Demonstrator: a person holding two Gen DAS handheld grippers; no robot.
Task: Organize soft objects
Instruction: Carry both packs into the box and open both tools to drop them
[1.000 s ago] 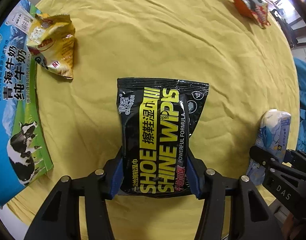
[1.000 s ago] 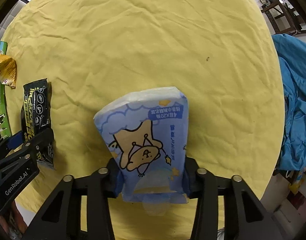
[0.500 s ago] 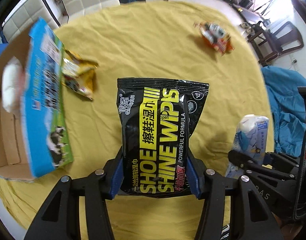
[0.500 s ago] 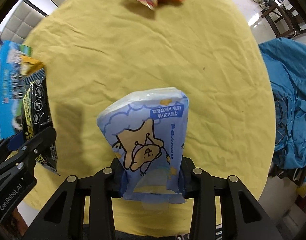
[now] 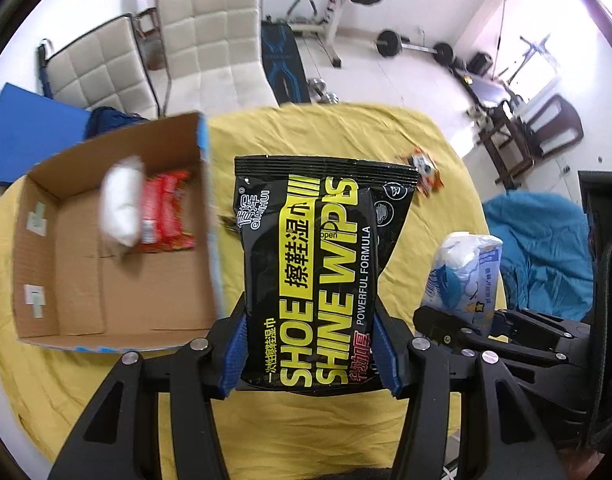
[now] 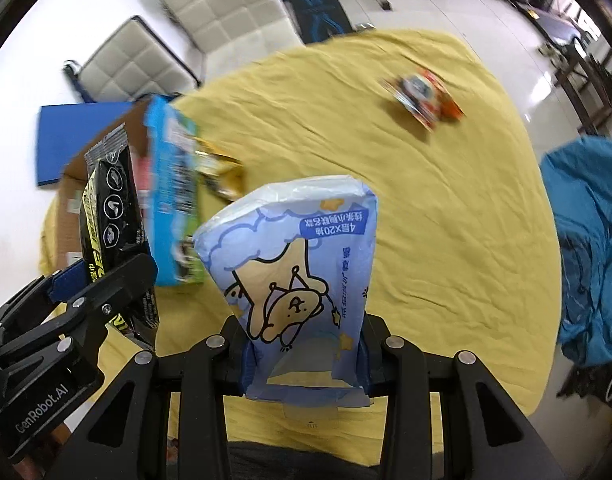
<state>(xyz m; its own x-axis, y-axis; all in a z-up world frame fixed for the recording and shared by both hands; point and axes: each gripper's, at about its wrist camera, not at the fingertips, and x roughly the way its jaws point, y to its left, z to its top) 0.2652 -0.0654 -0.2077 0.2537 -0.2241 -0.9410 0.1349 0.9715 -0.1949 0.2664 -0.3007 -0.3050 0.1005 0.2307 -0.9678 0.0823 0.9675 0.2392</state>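
Observation:
My left gripper (image 5: 310,356) is shut on a black and yellow shoe-wipes pack (image 5: 318,264), held high over the yellow-clothed table (image 5: 442,200). It also shows in the right wrist view (image 6: 110,216). My right gripper (image 6: 302,364) is shut on a blue cartoon tissue pack (image 6: 298,276), seen from the left wrist view (image 5: 464,272) at the right. An open cardboard box (image 5: 106,240) stands to the left and holds a white soft pack (image 5: 122,204) and a red packet (image 5: 166,212).
An orange snack bag (image 6: 422,96) lies at the table's far right. A yellow snack bag (image 6: 222,172) lies beside the box's blue printed side (image 6: 174,196). Blue cloth (image 6: 586,252) hangs at the right. White chairs (image 5: 186,44) stand beyond the table.
Both grippers have risen and tilted up with their packs. The box's inside and the room beyond have come into view; the table looks farther away.

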